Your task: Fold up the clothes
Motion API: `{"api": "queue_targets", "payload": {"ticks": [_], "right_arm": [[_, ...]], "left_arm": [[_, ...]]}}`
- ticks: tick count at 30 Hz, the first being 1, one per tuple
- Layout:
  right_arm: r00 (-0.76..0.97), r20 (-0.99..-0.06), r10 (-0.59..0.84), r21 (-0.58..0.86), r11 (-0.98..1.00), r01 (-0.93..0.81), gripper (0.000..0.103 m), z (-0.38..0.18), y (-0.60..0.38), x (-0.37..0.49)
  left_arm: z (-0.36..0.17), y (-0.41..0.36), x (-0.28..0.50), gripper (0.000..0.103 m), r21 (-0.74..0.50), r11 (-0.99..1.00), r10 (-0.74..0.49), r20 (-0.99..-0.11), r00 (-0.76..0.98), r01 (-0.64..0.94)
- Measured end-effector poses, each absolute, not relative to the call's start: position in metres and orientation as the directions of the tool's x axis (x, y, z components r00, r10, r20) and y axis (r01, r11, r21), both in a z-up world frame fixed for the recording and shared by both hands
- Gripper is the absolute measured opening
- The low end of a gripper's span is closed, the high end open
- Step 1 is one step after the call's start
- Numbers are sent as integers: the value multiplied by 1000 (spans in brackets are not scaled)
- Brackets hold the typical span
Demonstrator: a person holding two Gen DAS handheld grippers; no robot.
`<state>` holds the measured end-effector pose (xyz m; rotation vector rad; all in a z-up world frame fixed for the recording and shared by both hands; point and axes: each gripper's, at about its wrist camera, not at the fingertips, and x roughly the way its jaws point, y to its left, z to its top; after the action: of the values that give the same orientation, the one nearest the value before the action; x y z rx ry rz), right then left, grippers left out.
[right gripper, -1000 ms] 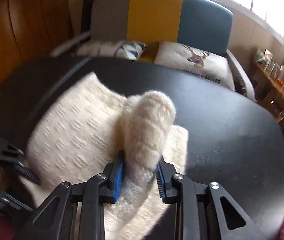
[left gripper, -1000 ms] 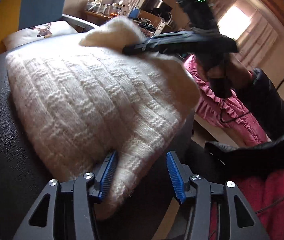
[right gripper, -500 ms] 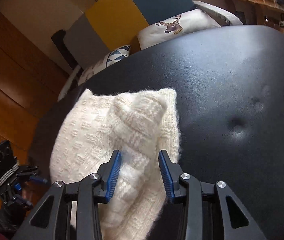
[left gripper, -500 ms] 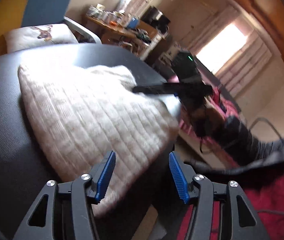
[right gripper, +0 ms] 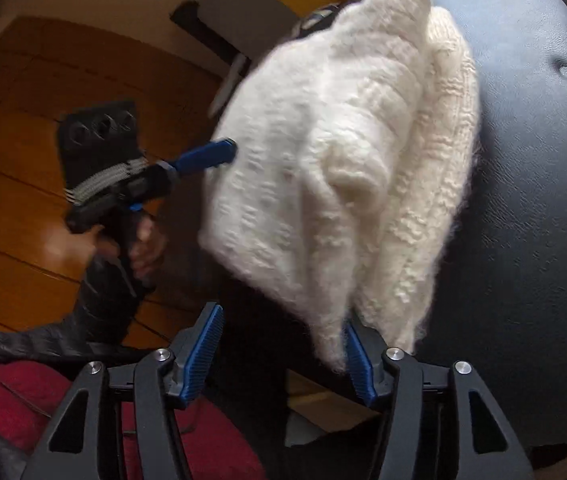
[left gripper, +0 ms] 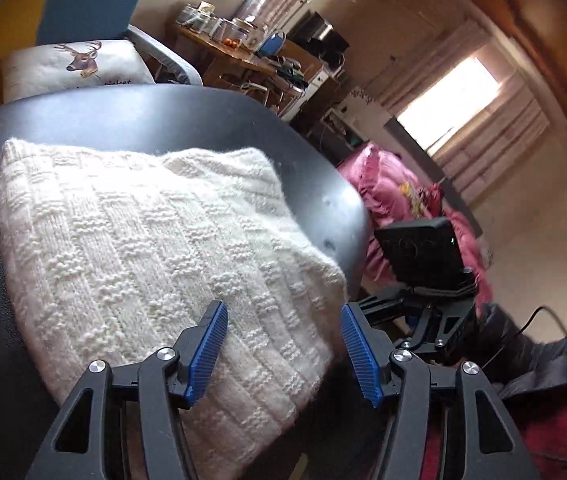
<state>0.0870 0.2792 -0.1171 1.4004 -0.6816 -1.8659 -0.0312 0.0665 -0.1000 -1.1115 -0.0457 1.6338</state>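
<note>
A white knit sweater lies folded on a black padded table. My left gripper is open over the sweater's near corner, with nothing between its jaws. In the right wrist view the sweater has a fluffy corner hanging over the table edge, just in front of one pad. My right gripper is open and off the table's edge, gripping nothing. The left gripper's blue fingers touch the sweater's side. The right gripper's black housing shows beyond the table edge.
A cushion with a deer print sits on a chair behind the table. Pink bedding and a cluttered sideboard stand further off. A person's hand holds the left gripper over the wooden floor. Red cloth lies below.
My right gripper let go of the raised sweater fold, opened and drew back past the table edge. The fold now lies flat. My left gripper stayed open by the near corner.
</note>
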Motion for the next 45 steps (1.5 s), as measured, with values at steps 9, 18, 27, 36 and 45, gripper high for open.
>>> {"api": "queue_targets", "payload": {"ticks": [9, 18, 27, 36, 45], "right_arm": [[-230, -613, -756, 729, -653, 206, 15, -118, 303, 103], [-528, -686, -502, 412, -865, 287, 32, -17, 299, 75], [-518, -818, -249, 160, -964, 210, 33, -73, 249, 11], [-557, -743, -371, 336, -927, 168, 35, -86, 284, 14], [-560, -727, -398, 356, -915, 189, 35, -91, 284, 15]], "left_arm": [[-113, 71, -11, 62, -503, -397, 763, -646, 29, -768], [-99, 45, -4, 69, -552, -412, 810, -587, -13, -725], [-129, 48, 20, 74, -538, -460, 790, -611, -50, -706], [-95, -37, -61, 80, -707, -497, 865, -454, -216, -503], [-115, -38, -170, 75, -729, -597, 801, -524, -289, -336]]}}
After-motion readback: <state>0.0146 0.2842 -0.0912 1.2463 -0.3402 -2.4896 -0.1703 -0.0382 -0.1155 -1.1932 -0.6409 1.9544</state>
